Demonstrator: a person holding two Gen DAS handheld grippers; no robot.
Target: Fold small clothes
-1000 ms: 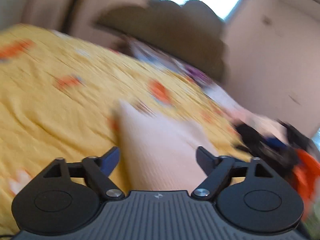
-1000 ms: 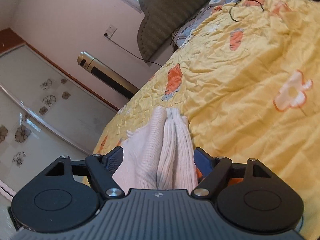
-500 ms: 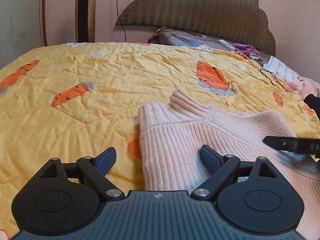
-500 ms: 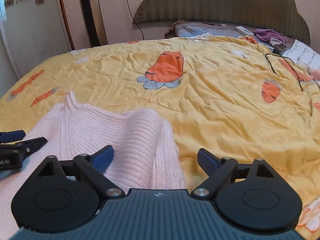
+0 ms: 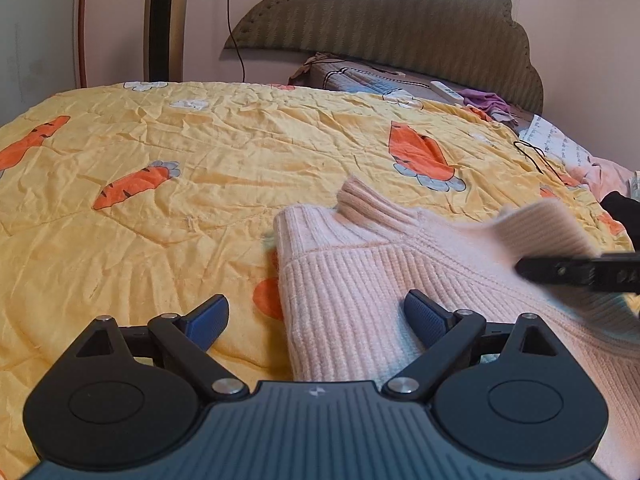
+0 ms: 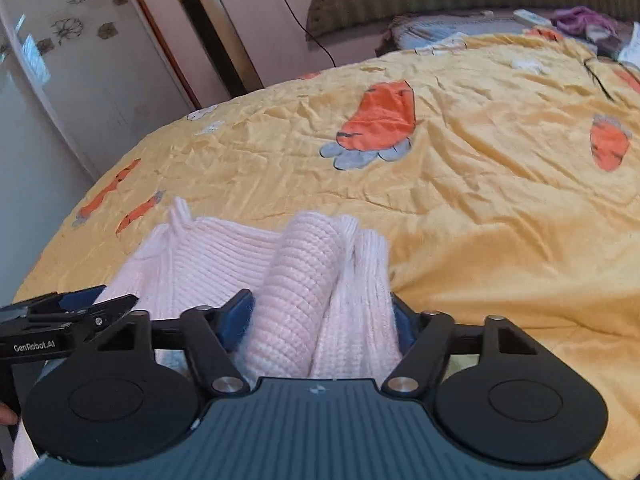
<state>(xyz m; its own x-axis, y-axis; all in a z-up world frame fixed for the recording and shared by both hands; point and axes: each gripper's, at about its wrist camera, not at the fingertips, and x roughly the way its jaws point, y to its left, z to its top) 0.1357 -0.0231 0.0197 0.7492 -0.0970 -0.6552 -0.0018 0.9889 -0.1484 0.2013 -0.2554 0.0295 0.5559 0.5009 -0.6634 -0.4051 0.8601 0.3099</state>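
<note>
A pale pink ribbed sweater [image 5: 360, 280] lies on the yellow quilt, its collar [image 5: 360, 200] pointing toward the headboard. My left gripper [image 5: 316, 304] is open over the sweater's left edge, and its pads do not touch the knit. My right gripper [image 6: 320, 304] has its jaws closing on a raised fold of the pink sweater [image 6: 304, 272], which bunches between the blue pads. In the left wrist view the right gripper [image 5: 576, 272] shows at the right edge with the lifted fold above it. The left gripper [image 6: 80, 308] shows at the lower left of the right wrist view.
A yellow quilt with carrot prints [image 5: 200, 160] covers the bed. Near the headboard [image 5: 400, 20] lie a white remote [image 5: 446, 90], a purple cloth [image 5: 488, 102] and a black cable [image 5: 536, 156]. A dark garment [image 5: 620, 208] sits at the right edge. A tower fan [image 6: 212, 28] stands beyond the bed.
Both grippers swung round and settled over the sweater. The right jaws spread wide, then closed round a fold on the sweater's right side, which has risen. The left stayed open.
</note>
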